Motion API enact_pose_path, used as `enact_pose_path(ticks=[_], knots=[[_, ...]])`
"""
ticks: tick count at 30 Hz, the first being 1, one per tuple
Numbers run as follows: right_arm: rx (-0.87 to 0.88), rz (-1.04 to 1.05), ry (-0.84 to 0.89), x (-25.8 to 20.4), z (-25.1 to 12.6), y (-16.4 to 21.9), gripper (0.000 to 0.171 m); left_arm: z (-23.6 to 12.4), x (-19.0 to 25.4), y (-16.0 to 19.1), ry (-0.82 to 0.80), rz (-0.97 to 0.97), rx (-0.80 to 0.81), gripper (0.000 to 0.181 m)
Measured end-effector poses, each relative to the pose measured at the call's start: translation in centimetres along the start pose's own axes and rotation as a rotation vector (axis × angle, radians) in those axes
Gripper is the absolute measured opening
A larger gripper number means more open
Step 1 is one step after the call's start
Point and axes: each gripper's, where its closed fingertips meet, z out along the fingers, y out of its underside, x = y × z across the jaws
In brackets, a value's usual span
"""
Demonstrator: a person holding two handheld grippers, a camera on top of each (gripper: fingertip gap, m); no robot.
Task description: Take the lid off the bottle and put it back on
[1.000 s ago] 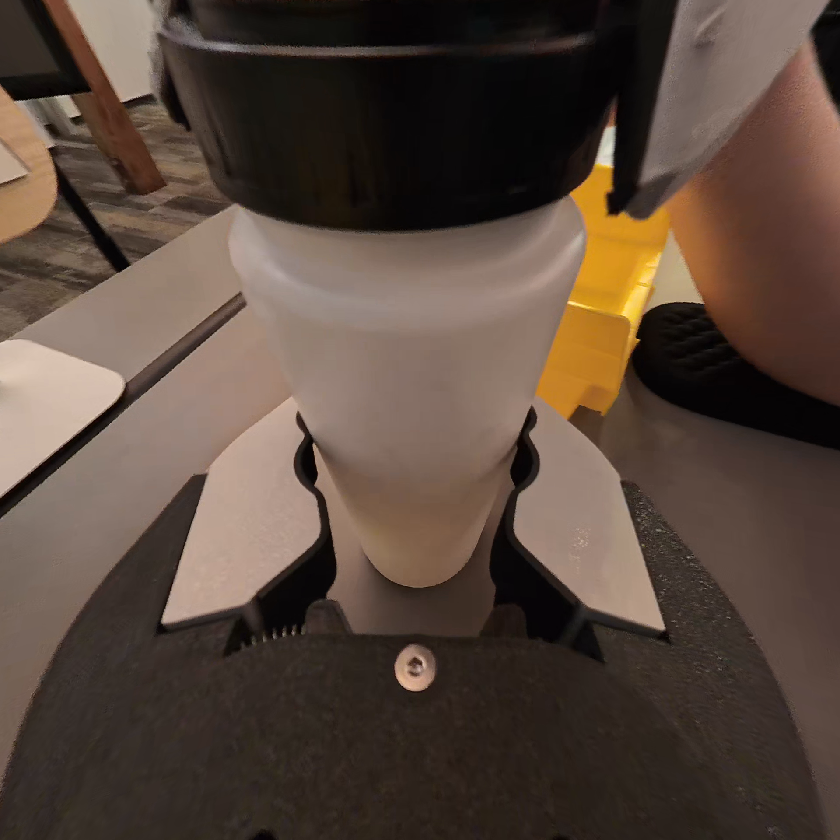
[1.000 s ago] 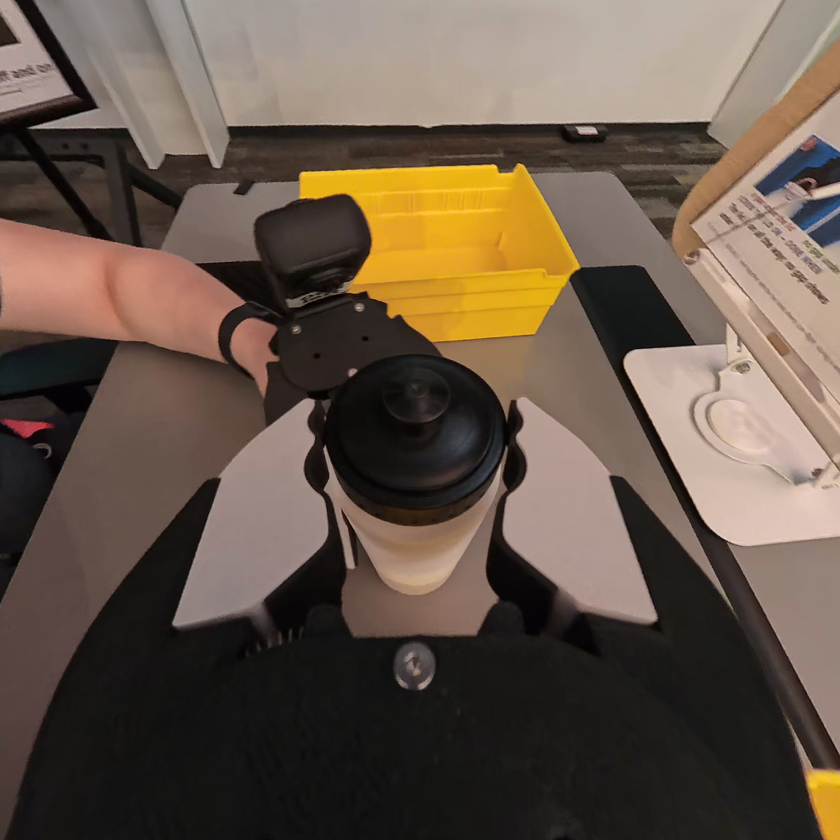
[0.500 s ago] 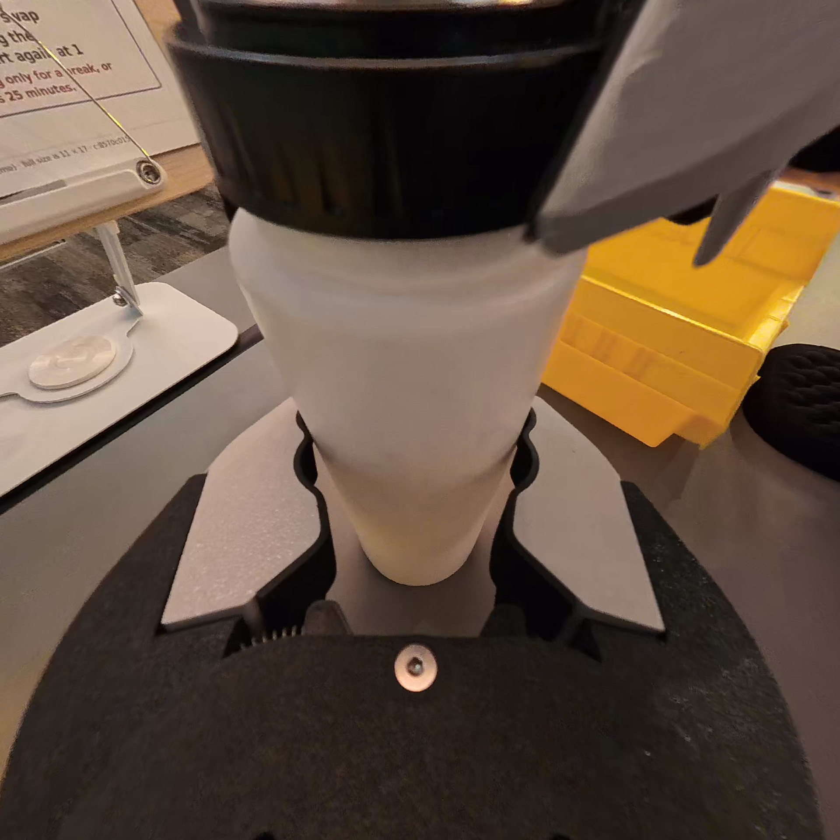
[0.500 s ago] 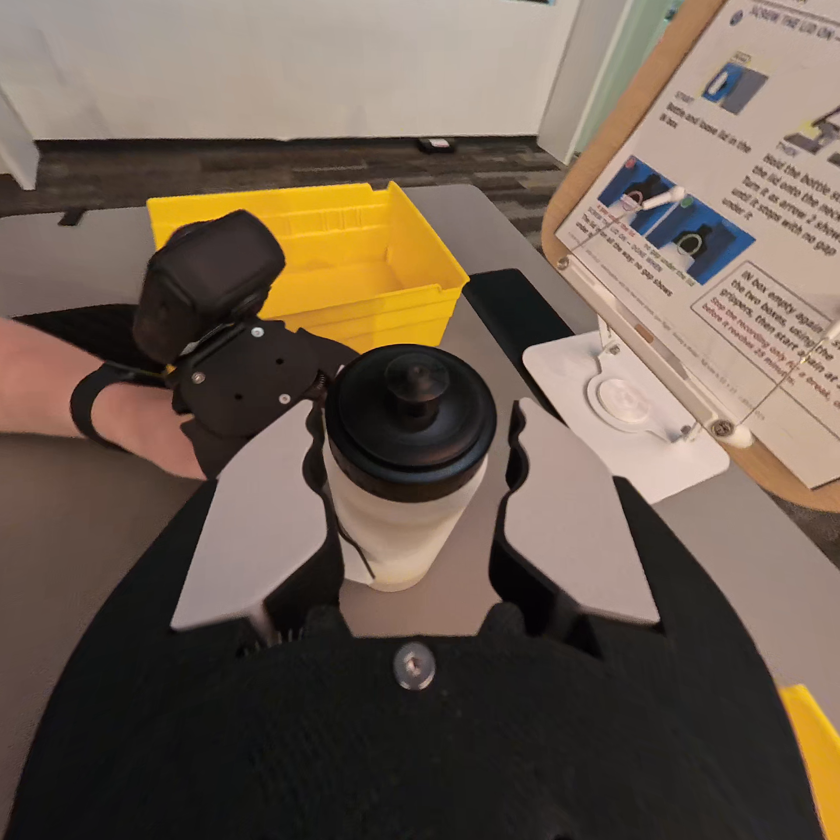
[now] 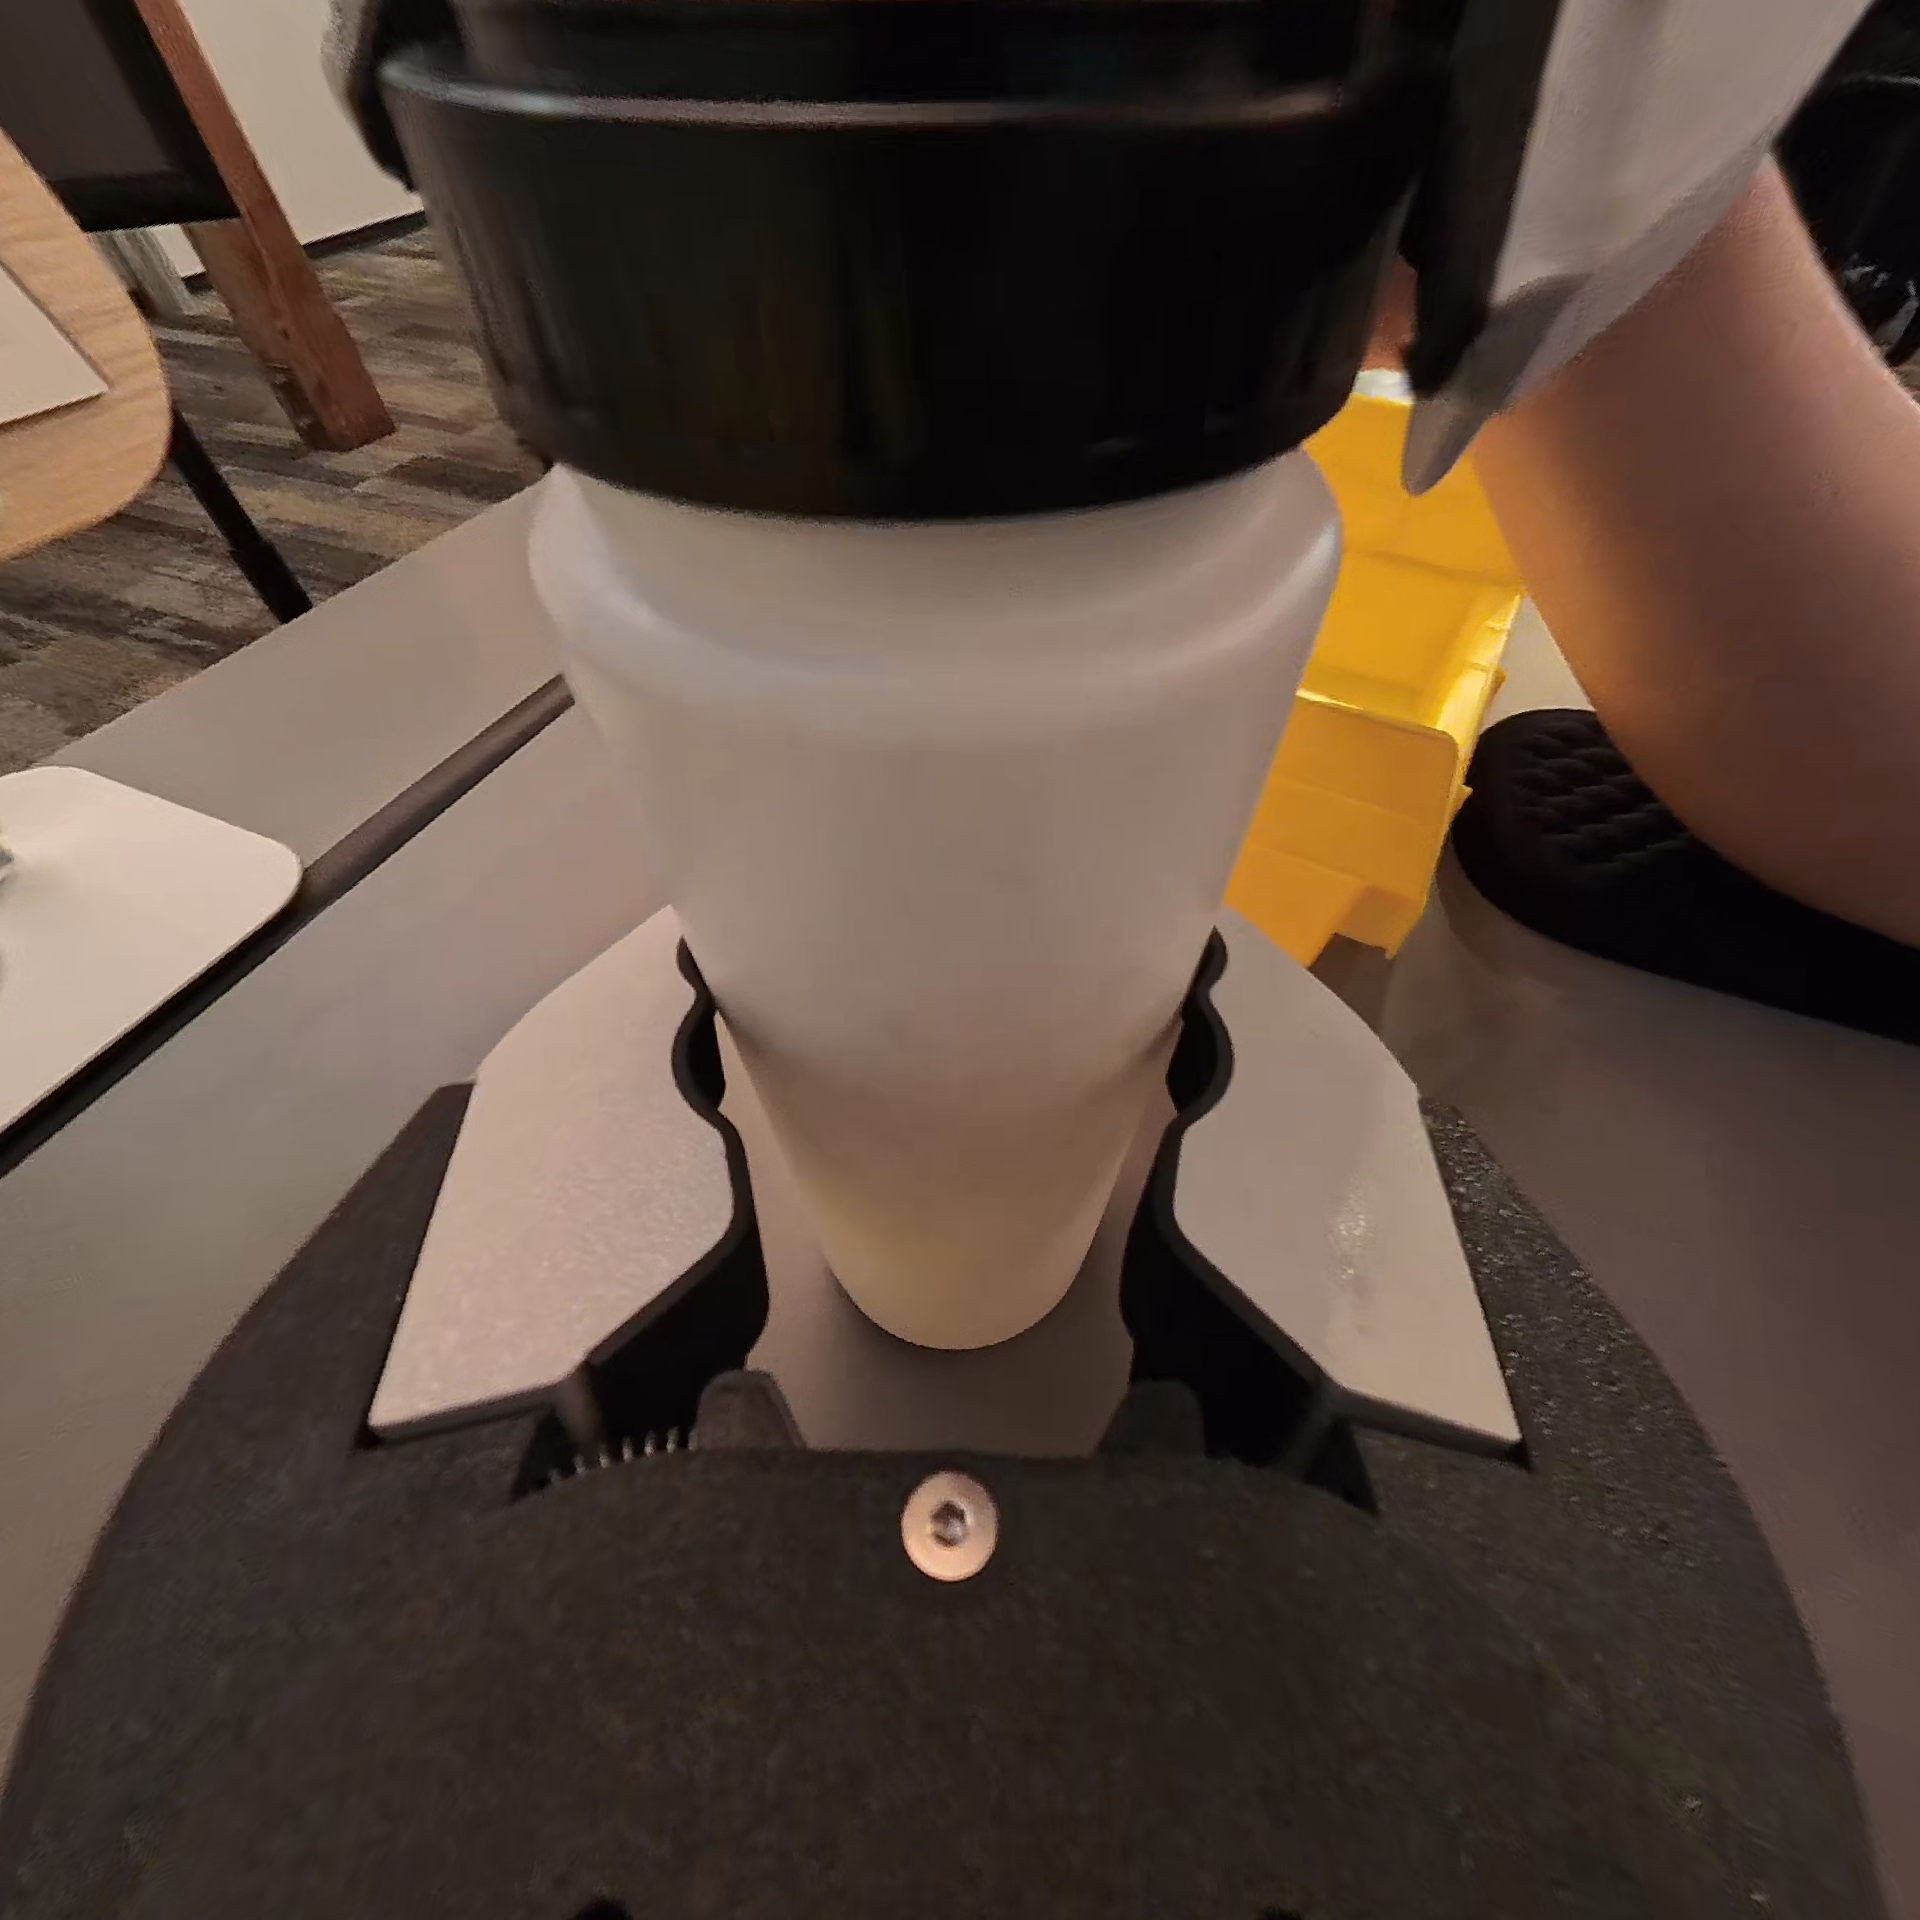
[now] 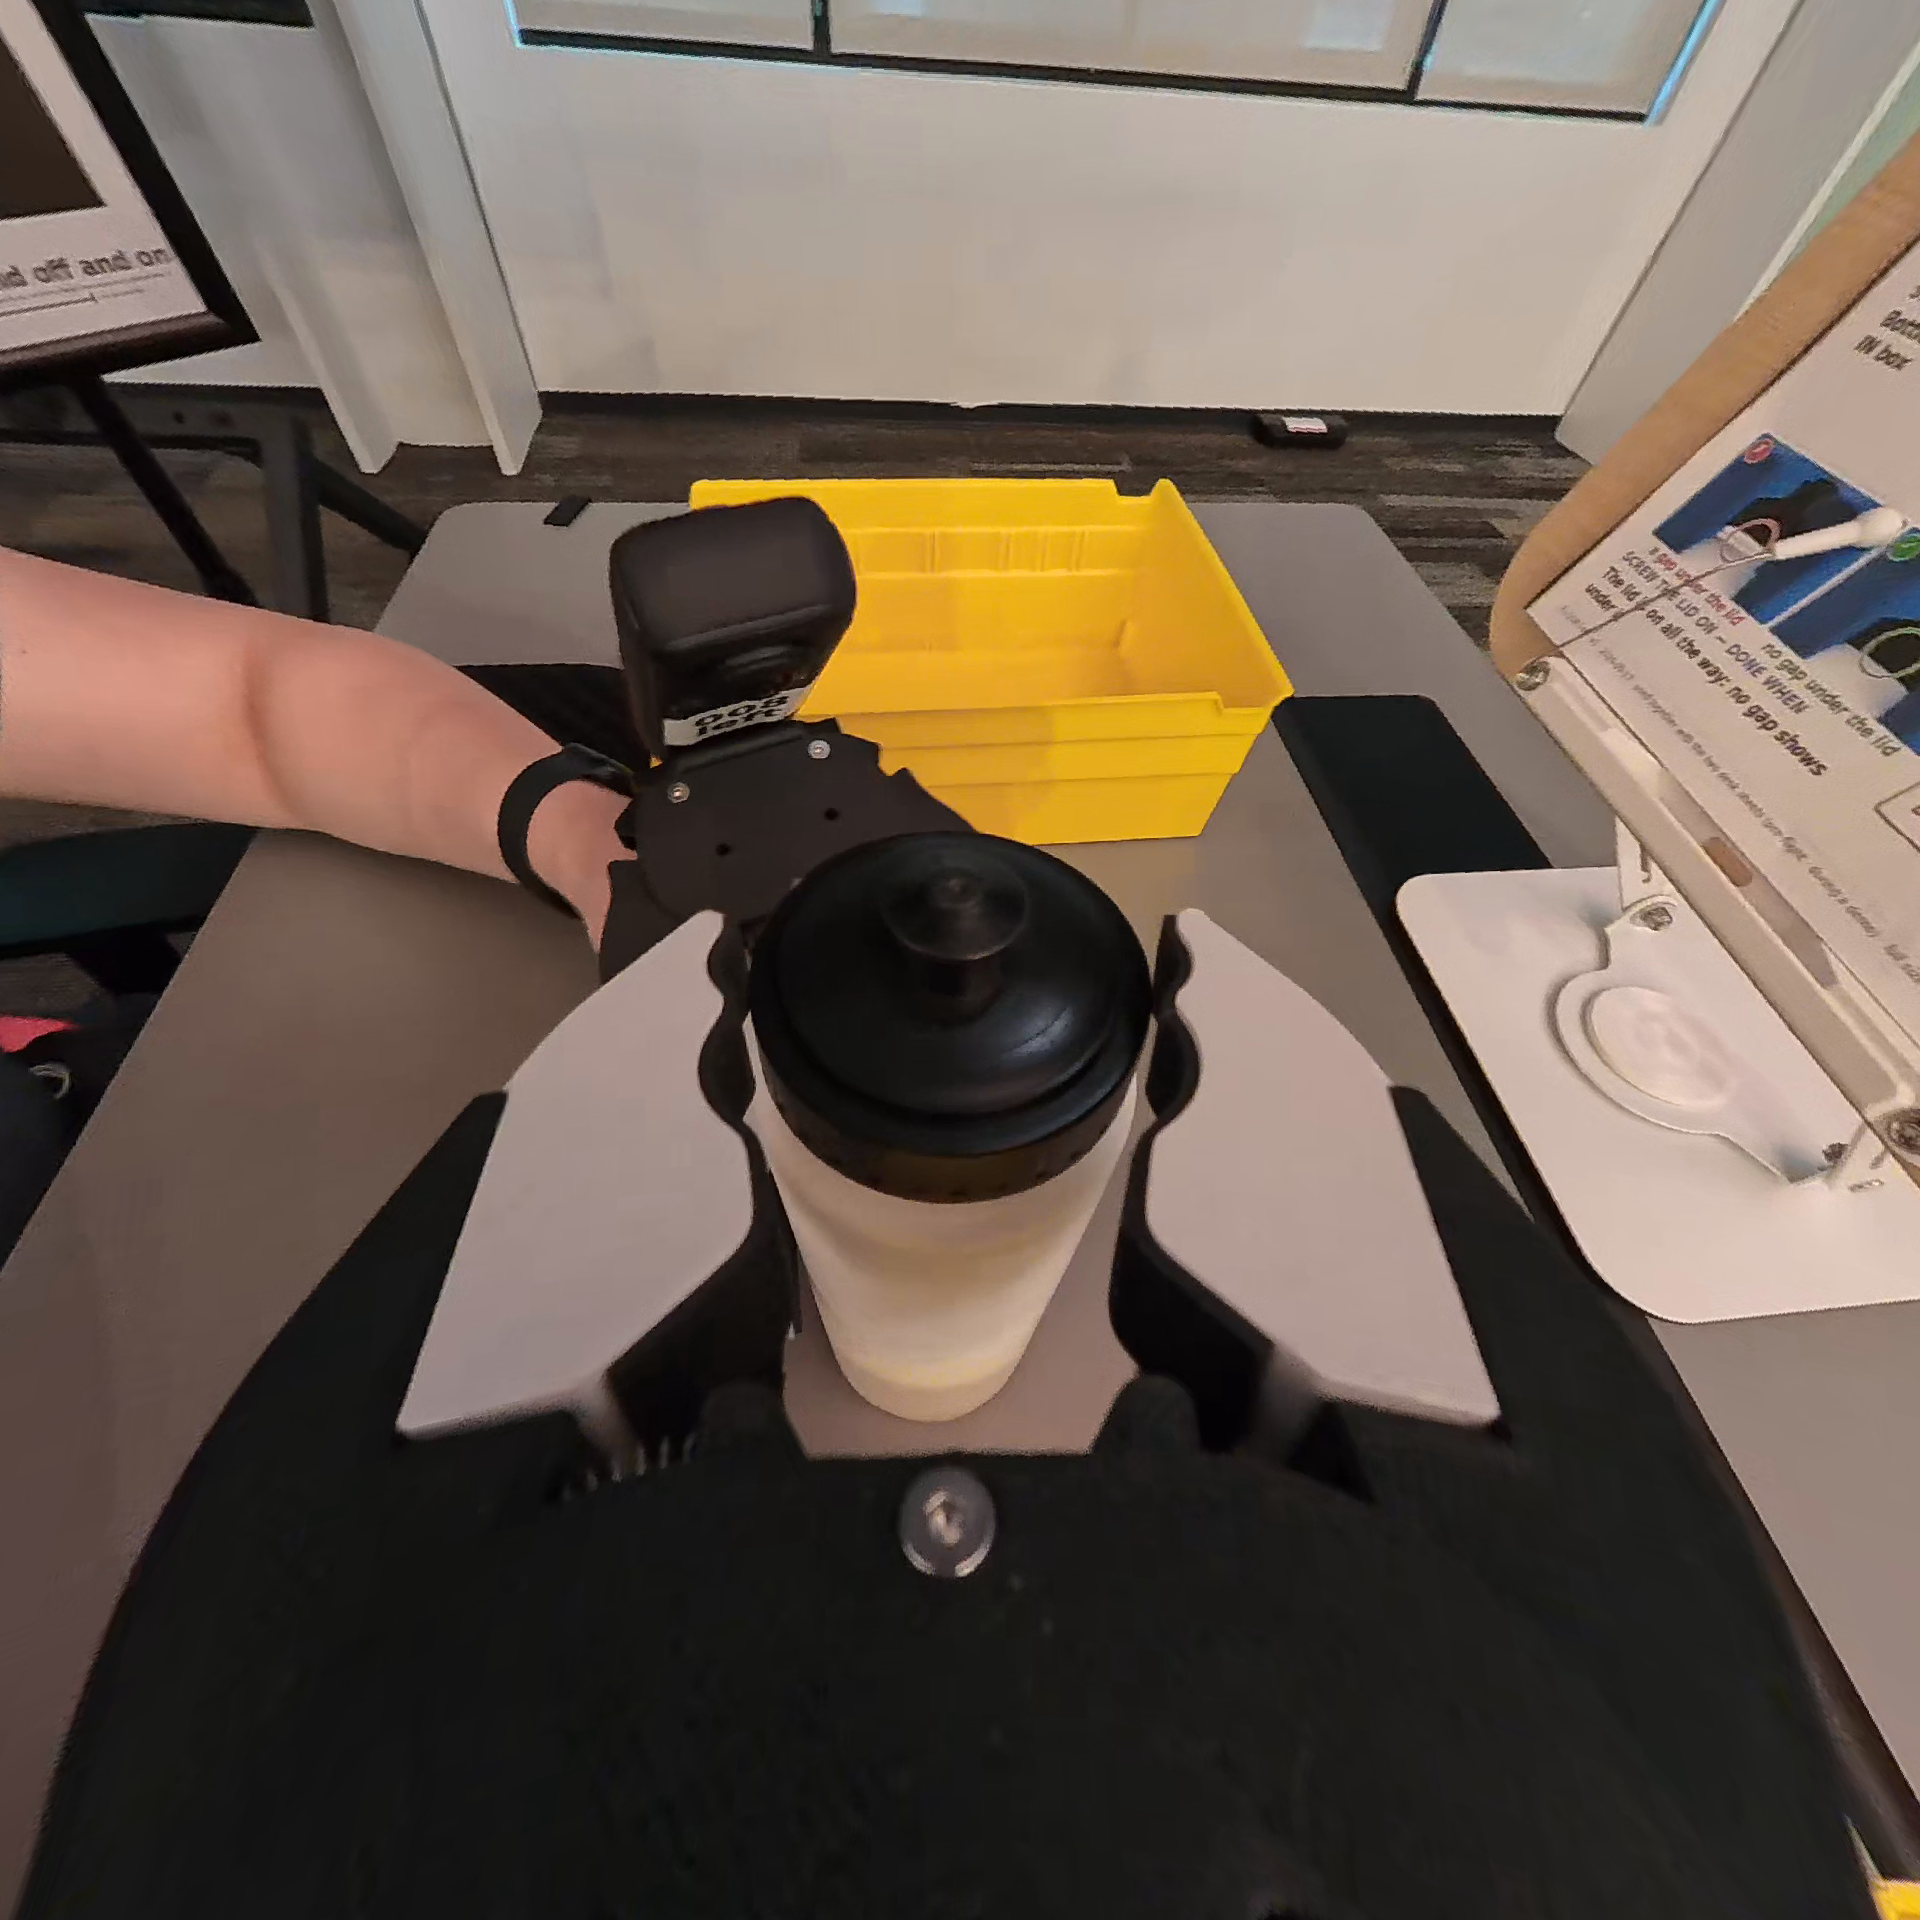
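Since half a second ago, both wrist views have swung back: the instruction board that filled the right side of the right wrist view now sits farther to the edge, and in the left wrist view the board has given way to a wooden easel leg (image 5: pixel 260 229) and the person's forearm (image 5: pixel 1714 623).

Standing upright on the grey table (image 6: pixel 312 1039) is the white translucent bottle (image 6: pixel 925 1278), its black lid (image 6: pixel 951 1023) screwed on with the pull spout on top. The left gripper (image 5: pixel 948 1049) clamps the lower body of the bottle (image 5: pixel 935 883), both black pads pressed against its sides. The right gripper (image 6: pixel 948 1023) straddles the lid from above; its jaws stand around the lid's rim, very close on both sides, but whether they actually pinch it I cannot tell. In the left wrist view the lid (image 5: pixel 914 281) looms at the top, with a grey finger of the right gripper (image 5: pixel 1621 187) beside it on the right.

Behind the bottle lies an empty yellow bin (image 6: pixel 1039 644). The left gripper's body and camera (image 6: pixel 727 623) show in the right wrist view just beyond the lid, held by a hand with a black wristband (image 6: pixel 520 821). To the right, a white stand base (image 6: pixel 1662 1091) carries the instruction board (image 6: pixel 1766 582). A black mat (image 5: pixel 1621 831) lies under the forearm.
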Motion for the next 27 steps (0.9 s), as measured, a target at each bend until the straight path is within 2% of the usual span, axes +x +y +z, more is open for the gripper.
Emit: enact_pose_path(ticks=[6,9,12,15,24,27], knots=[[-0.024,0.017,0.216,1.9,1.8,-0.6,0.076,-0.8,-3.0,0.3,-0.181,-0.029,-0.018,0.086],[-0.006,0.124,0.369,3.3,2.6,-0.8,0.076,-1.2,-4.0,0.4,-0.216,-0.081,-0.017,0.086],[-0.015,0.129,0.424,3.5,2.8,-0.8,0.076,-1.4,-4.2,0.5,-0.222,-0.07,-0.028,0.086],[-0.063,0.069,0.345,2.9,2.3,-0.4,0.079,-1.2,-3.9,0.5,-0.201,-0.055,-0.028,0.086],[0.002,-0.005,0.018,0.5,0.4,0.3,0.076,-0.2,-0.5,0.1,0.011,-0.001,-0.006,0.086],[-0.004,0.0,0.038,0.6,0.7,0.2,0.076,-0.3,-0.7,0.1,-0.004,-0.016,-0.011,0.086]])
